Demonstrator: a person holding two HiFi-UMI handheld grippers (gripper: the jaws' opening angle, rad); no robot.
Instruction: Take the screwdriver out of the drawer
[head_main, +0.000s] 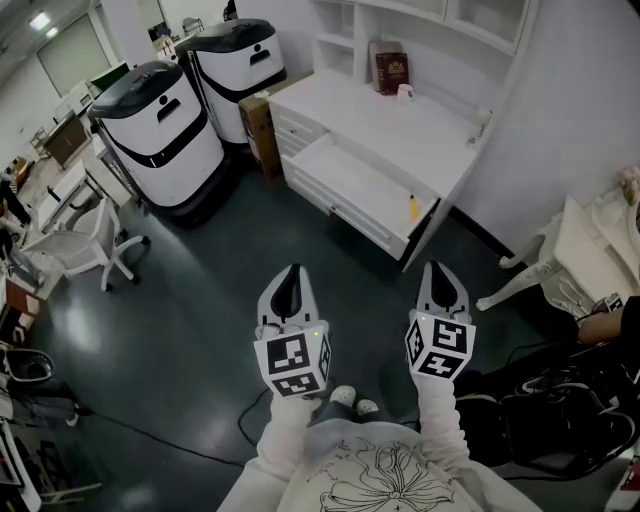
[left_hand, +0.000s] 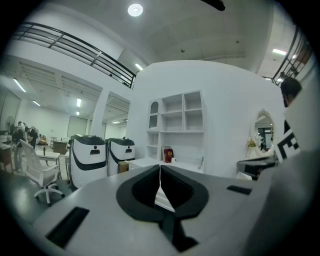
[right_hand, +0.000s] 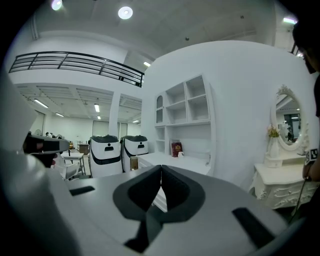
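In the drawer (head_main: 350, 185), far right, screwdriver (head_main: 413, 207) lengthwise up-down in head view; left gripper (head_main: 292, 270), right gripper (head_main: 438, 268) fingers clenched empty.

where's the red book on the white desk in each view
head view: red book upper centre-right, upright at the back of the white desk
left gripper view: red book near centre, small
right gripper view: red book just right of centre
shared landmark: two white-and-black machines left of the desk

yellow item (head_main: 413, 207) tiny, kind unclear
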